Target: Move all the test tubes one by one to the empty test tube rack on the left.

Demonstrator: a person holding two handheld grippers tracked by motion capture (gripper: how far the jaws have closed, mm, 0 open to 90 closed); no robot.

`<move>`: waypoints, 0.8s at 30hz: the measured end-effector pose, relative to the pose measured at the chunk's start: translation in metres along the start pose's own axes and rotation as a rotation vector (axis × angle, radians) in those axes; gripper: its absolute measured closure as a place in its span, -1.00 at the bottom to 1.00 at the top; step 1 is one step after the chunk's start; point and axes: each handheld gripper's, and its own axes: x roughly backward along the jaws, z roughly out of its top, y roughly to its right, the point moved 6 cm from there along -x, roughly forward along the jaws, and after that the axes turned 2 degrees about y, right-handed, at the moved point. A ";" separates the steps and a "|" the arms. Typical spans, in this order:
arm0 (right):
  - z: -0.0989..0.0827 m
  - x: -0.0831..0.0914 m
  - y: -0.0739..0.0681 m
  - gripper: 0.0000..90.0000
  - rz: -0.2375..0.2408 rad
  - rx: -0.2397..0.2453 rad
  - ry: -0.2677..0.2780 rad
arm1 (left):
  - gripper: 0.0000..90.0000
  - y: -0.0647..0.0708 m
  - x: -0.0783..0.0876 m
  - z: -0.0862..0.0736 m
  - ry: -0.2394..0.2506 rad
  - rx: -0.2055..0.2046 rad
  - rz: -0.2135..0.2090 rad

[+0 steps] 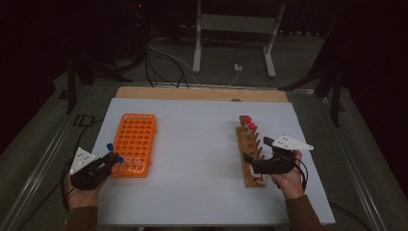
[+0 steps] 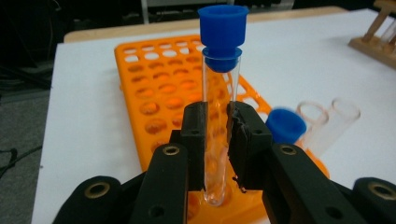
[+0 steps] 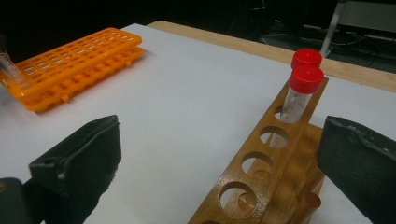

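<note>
My left gripper (image 2: 217,116) is shut on a clear test tube (image 2: 219,84) with a blue cap (image 2: 223,28). The tube stands upright, its bottom in a near-corner hole of the orange rack (image 2: 159,88). In the high view the left gripper (image 1: 113,158) sits at the near left corner of the orange rack (image 1: 134,139). My right gripper (image 3: 219,158) stands open, its jaws either side of the wooden rack (image 3: 261,168), which holds two red-capped tubes (image 3: 306,79) at its far end. From above, the right gripper (image 1: 257,150) is at the near end of the wooden rack (image 1: 249,144).
Another blue-capped tube (image 2: 286,125) and two uncapped clear tubes (image 2: 312,114) stand in the orange rack's near row, right of the held tube. A white sheet (image 1: 202,134) covers the table between the racks. Cables and a metal stand (image 1: 231,29) lie beyond the far edge.
</note>
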 end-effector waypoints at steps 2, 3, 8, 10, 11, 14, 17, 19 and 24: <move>0.000 0.000 0.000 -1.00 0.002 0.000 0.001 | 0.71 0.001 0.000 -0.005 -0.022 -0.012 0.000; 0.000 0.000 0.000 -1.00 0.001 0.000 0.000 | 0.71 0.001 -0.001 -0.007 -0.035 -0.021 0.003; 0.000 -0.001 -0.001 -1.00 0.004 0.004 -0.001 | 0.72 0.003 0.000 -0.013 -0.073 -0.045 0.004; 0.000 -0.001 -0.001 -1.00 0.006 0.003 -0.002 | 0.72 0.004 0.000 -0.014 -0.086 -0.058 0.006; -0.001 -0.002 -0.002 -1.00 0.006 0.003 -0.002 | 0.72 0.004 -0.001 -0.016 -0.096 -0.066 0.006; -0.001 -0.002 -0.002 -1.00 0.009 0.004 -0.005 | 0.72 0.007 -0.004 -0.020 -0.127 -0.091 0.009; -0.001 -0.003 -0.003 -1.00 0.009 0.005 -0.008 | 0.72 0.007 -0.005 -0.021 -0.136 -0.091 0.009; -0.001 -0.003 -0.003 -1.00 0.011 0.005 -0.008 | 0.72 0.006 -0.005 -0.021 -0.137 -0.091 0.006; -0.001 -0.004 -0.003 -1.00 0.013 0.008 -0.007 | 0.63 0.005 -0.004 -0.021 -0.137 -0.072 0.010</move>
